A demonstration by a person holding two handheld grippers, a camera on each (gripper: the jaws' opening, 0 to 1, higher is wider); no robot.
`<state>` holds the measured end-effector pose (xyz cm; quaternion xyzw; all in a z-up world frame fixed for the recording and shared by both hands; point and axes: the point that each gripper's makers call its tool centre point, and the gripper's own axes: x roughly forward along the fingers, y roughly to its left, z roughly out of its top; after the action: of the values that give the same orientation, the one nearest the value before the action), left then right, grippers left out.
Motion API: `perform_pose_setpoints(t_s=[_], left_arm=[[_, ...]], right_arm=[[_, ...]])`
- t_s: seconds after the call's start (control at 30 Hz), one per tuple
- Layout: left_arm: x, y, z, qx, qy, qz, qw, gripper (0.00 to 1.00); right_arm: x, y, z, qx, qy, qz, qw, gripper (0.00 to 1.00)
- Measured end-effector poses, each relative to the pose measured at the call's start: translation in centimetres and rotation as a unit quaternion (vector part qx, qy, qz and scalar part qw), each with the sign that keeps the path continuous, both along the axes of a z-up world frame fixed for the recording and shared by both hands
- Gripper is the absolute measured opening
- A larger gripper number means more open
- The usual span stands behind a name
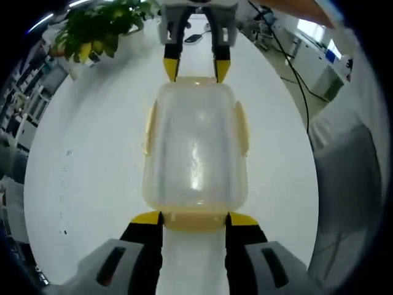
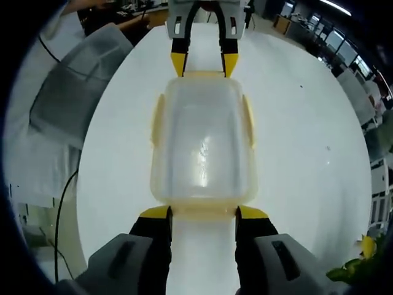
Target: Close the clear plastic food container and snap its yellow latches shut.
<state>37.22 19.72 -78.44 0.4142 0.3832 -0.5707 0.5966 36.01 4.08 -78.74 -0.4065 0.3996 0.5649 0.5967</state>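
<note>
The clear plastic container [image 1: 195,153] [image 2: 202,147] lies on a white table [image 1: 92,172] [image 2: 307,153] with its lid on. Yellow latches [image 1: 149,126] [image 2: 249,120] sit along its long sides and at both ends. My left gripper [image 1: 195,219] stands open, its yellow tips flanking the near end latch [image 1: 195,221]. My right gripper [image 2: 202,213] is open the same way at the opposite end latch [image 2: 202,212]. Each gripper appears across the container in the other's view: the right gripper [image 1: 195,69] and the left gripper [image 2: 204,63].
A leafy plant [image 1: 98,31] [image 2: 359,261] stands at the table's edge. A dark phone [image 1: 193,38] lies beyond the right gripper. A person in grey clothing [image 1: 347,184] [image 2: 70,104] is beside the table, with a black cable [image 1: 295,74] nearby.
</note>
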Motion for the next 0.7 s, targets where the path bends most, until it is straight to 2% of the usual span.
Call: perform_pose_setpoints(t_s=[0.1, 0.23, 0.7], left_arm=[[-0.11, -0.14, -0.23, 0.004, 0.001, -0.001, 1.0000, 0.34], [0.03, 0.09, -0.73, 0.018, -0.002, -0.005, 0.9998, 0.34], [0.04, 0.06, -0.77, 0.028, -0.008, -0.007, 0.9996, 0.35]], right_arm=[[-0.05, 0.02, -0.55, -0.008, 0.002, 0.003, 1.0000, 0.37], [-0.02, -0.08, -0.35, -0.007, 0.004, 0.003, 1.0000, 0.37], [0.03, -0.10, -0.49, -0.014, 0.010, 0.003, 0.9998, 0.37]])
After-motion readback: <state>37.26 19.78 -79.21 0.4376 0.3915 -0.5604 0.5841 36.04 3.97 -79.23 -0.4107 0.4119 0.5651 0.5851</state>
